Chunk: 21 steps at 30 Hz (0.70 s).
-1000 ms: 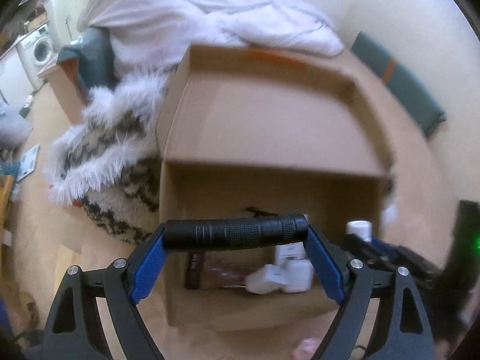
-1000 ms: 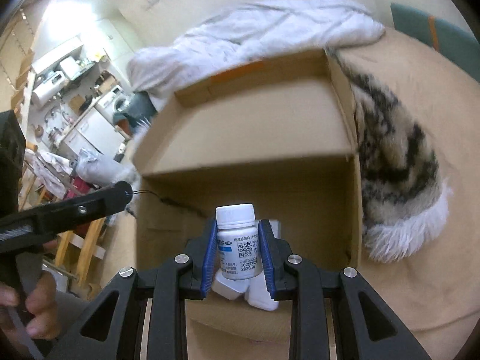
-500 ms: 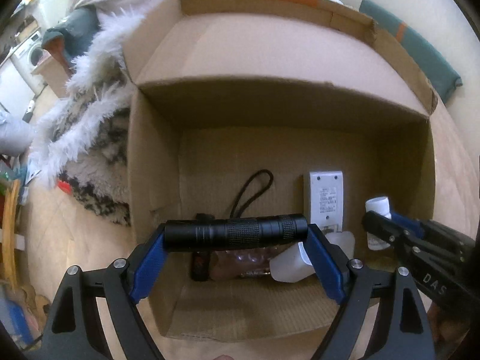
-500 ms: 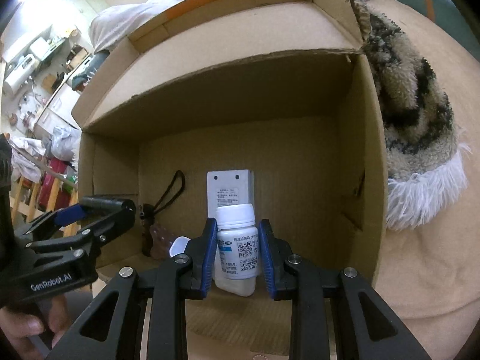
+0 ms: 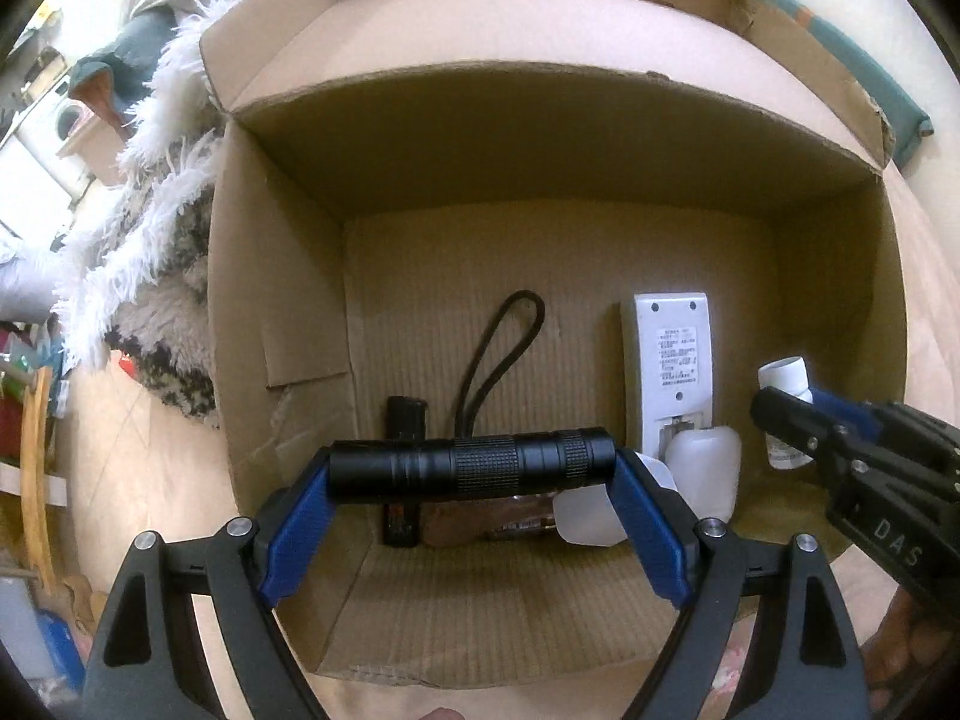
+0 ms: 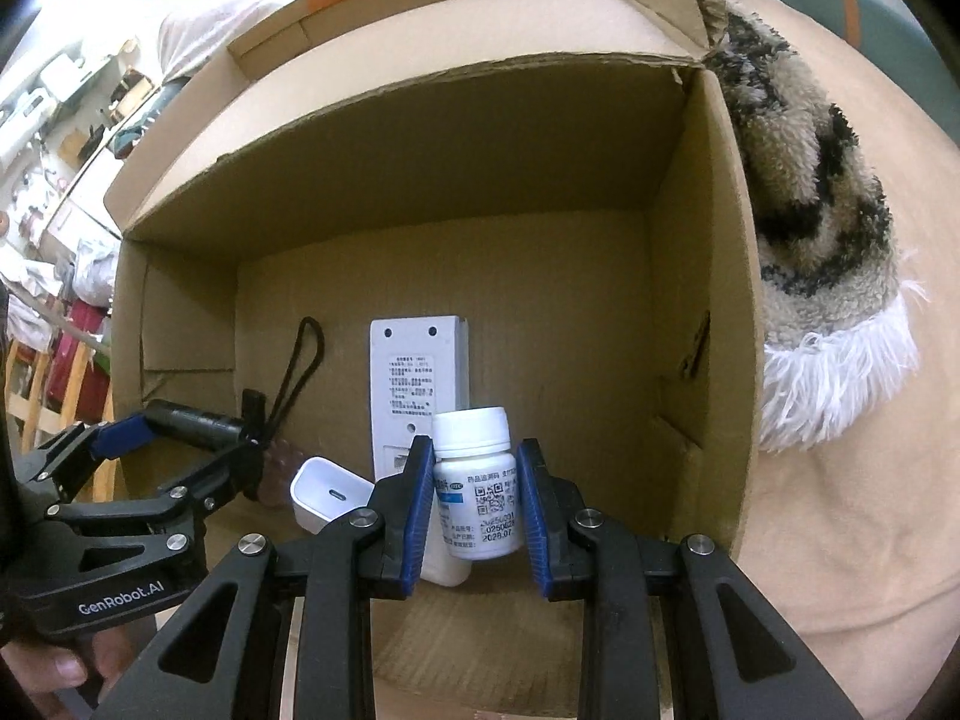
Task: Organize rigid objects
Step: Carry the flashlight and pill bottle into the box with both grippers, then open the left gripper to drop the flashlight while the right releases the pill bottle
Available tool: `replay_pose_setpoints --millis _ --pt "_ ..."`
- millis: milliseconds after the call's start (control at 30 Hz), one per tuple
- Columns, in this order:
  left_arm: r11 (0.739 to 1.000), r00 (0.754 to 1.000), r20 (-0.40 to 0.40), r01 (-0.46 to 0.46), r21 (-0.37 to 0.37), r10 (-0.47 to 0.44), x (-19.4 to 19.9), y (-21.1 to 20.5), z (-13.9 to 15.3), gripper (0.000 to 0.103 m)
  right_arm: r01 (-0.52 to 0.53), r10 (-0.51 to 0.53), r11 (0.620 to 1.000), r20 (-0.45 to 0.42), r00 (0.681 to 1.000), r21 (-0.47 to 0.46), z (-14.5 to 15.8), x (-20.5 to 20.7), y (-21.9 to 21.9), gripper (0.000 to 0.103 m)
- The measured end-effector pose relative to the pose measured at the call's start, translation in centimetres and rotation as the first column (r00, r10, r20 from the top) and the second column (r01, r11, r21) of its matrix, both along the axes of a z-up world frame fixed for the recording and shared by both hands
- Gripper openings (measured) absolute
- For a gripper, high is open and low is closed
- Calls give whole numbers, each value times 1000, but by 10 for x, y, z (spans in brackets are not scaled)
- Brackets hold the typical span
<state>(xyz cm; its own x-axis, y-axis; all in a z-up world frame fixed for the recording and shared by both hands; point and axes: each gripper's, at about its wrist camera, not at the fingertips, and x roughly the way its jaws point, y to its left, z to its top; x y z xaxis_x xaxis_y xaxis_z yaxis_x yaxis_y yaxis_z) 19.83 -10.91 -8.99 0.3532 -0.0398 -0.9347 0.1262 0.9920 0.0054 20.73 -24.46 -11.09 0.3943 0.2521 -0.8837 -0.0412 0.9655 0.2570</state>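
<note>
My left gripper [image 5: 473,483] is shut on a black flashlight [image 5: 471,463], held crosswise over the open cardboard box [image 5: 282,312]. My right gripper [image 6: 474,501] is shut on a white pill bottle [image 6: 477,480] with a blue label, low inside the box [image 6: 699,312]. On the box floor lie a white remote [image 5: 672,372], face down, a white charger [image 6: 327,495], a white bottle [image 5: 702,468] and a black device with a cord loop [image 5: 405,420]. The right gripper shows at the right in the left wrist view [image 5: 798,420]. The left gripper shows at the left in the right wrist view [image 6: 180,426].
A fluffy patterned blanket lies left of the box [image 5: 150,276] and against its right wall [image 6: 822,276]. The box flap [image 5: 540,30] stands open at the back. The box sits on a beige surface [image 6: 840,540]. Room clutter shows far left [image 6: 54,120].
Both grippers have moved forward and down into the box opening, each keeping its object. The pill bottle now sits closer to the box floor.
</note>
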Motion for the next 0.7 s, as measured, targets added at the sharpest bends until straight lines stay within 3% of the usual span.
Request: replay_pose_setpoints --millis 333,500,533,600,700 --pt "1000 1000 12 5 3 -5 -3 -5 -2 88 -8 8 1000 8 1000 1 -2 1 7 29" --pt "999 999 34 -5 -51 7 -3 -3 7 99 -9 8 1000 33 999 20 4 0 4 29" --pt "999 999 39 -5 -54 7 -3 -3 8 100 -7 6 999 36 999 33 5 0 4 31" --pt "998 999 48 -7 -60 10 -4 -2 10 102 -6 3 998 48 999 65 8 0 2 48" --pt "997 999 49 -14 -72 18 -2 1 12 102 -9 5 997 60 998 77 12 0 1 53"
